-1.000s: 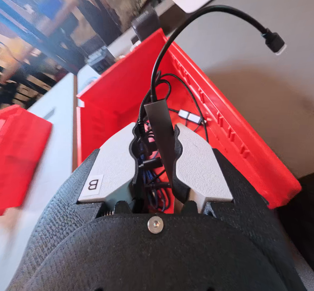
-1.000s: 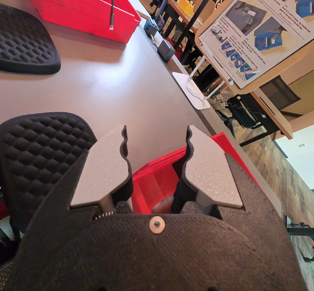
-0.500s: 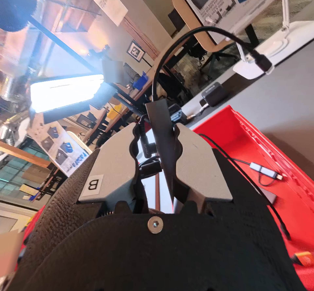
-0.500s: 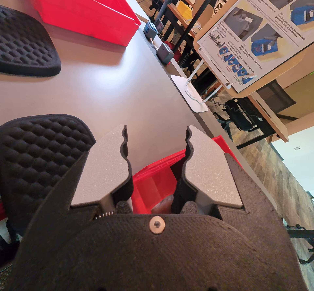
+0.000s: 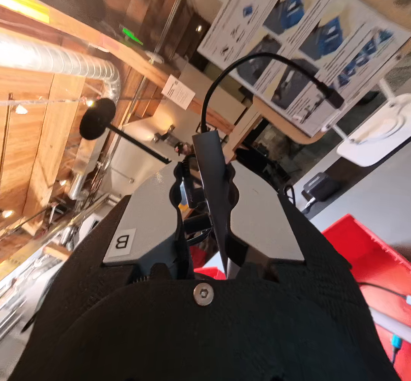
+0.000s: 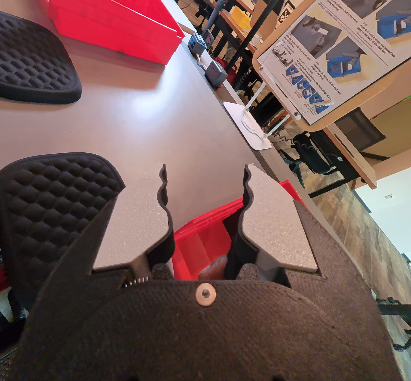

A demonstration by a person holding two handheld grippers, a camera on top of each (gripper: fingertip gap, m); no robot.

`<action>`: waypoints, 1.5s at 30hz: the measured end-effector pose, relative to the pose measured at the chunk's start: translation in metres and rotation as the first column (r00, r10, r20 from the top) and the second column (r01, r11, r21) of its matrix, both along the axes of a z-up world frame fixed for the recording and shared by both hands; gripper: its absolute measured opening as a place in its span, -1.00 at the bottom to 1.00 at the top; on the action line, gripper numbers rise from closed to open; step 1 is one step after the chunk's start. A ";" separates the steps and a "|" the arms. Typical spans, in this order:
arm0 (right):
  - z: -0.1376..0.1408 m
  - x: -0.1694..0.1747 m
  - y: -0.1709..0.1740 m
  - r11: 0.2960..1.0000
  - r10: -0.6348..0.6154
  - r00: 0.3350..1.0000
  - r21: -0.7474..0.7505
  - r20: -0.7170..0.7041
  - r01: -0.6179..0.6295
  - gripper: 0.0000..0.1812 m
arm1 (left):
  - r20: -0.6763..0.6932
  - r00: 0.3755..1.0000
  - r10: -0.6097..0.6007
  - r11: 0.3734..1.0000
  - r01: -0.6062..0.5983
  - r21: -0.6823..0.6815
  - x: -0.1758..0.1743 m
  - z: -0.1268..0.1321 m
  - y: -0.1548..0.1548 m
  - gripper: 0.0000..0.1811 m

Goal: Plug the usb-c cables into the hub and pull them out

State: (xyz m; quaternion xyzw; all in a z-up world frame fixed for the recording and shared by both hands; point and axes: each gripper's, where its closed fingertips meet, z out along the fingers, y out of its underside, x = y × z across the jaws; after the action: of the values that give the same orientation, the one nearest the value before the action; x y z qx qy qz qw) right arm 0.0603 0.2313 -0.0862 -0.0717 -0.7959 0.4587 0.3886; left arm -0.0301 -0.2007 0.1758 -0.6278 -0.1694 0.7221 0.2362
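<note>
The left gripper (image 5: 205,168) is raised clear of the table and tilted upward, its fingers clamped on a slim dark hub (image 5: 211,170) that stands edge-on between them. The hub's own black lead (image 5: 244,59) rises from its far end, arcs over to the right and ends in a free plug (image 5: 334,100) hanging in the air. Two dark cable plugs (image 5: 195,222) are seated in the hub's left side, one just above the other, within the gap beside the left finger. Below and to the right of this gripper lies a red bin (image 5: 355,243) holding a thin cable (image 5: 382,290). The right gripper (image 6: 205,168) is held low over the grey table (image 6: 133,114), its fingers apart and holding nothing. Directly under it sits a second red bin (image 6: 200,237). Two black textured pads (image 6: 33,68) lie on the table to the left, one near and one farther away, and a larger red bin (image 6: 106,15) stands at the far left edge. A white stand (image 6: 246,123) at the table's far side carries an illustrated instruction sheet (image 6: 333,43).
</note>
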 end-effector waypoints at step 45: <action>-0.010 0.009 -0.145 0.890 0.376 0.788 -0.426 0.488 -0.161 -0.67 | 0.341 0.769 -0.540 0.763 0.619 -0.189 0.079 -0.297 0.274 -0.57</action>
State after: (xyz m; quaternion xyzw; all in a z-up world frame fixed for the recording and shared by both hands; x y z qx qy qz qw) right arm 0.0696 0.0868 -0.0965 -0.1566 -0.7774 0.6072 0.0485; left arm 0.0488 0.0731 -0.1211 -0.7678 0.1124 0.5376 0.3298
